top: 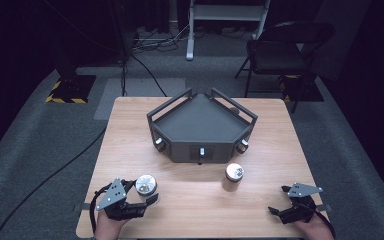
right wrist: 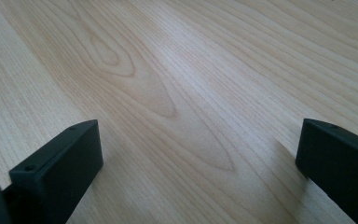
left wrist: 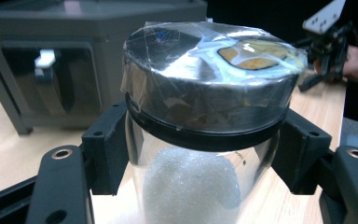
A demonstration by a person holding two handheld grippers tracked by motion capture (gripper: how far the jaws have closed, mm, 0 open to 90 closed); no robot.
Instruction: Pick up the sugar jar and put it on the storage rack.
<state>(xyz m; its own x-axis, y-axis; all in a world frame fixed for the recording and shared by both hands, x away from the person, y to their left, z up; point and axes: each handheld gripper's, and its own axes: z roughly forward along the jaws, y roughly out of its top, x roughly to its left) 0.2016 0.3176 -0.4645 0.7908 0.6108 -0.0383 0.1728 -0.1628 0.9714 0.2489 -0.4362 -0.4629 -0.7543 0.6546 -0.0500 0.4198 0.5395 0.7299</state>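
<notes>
The left gripper (top: 147, 196) sits at the near left of the table, its jaws closed on the glass body of a jar (left wrist: 205, 116) just under the lid. The right gripper (top: 280, 200) rests low at the near right, jaws spread wide, nothing between them.

— Non-task items?
— Grey tray (top: 200, 120) mid-table (top: 275, 145). Second jar (top: 234, 176) just before its front right corner.
— Beyond the tray?
— Folding chair (top: 280, 50), far right; cables (top: 150, 42) on floor.

From where I stand, nothing here reads: the jar (left wrist: 205, 140) carries a tiny dark mark on its glass, too small to make out.
</notes>
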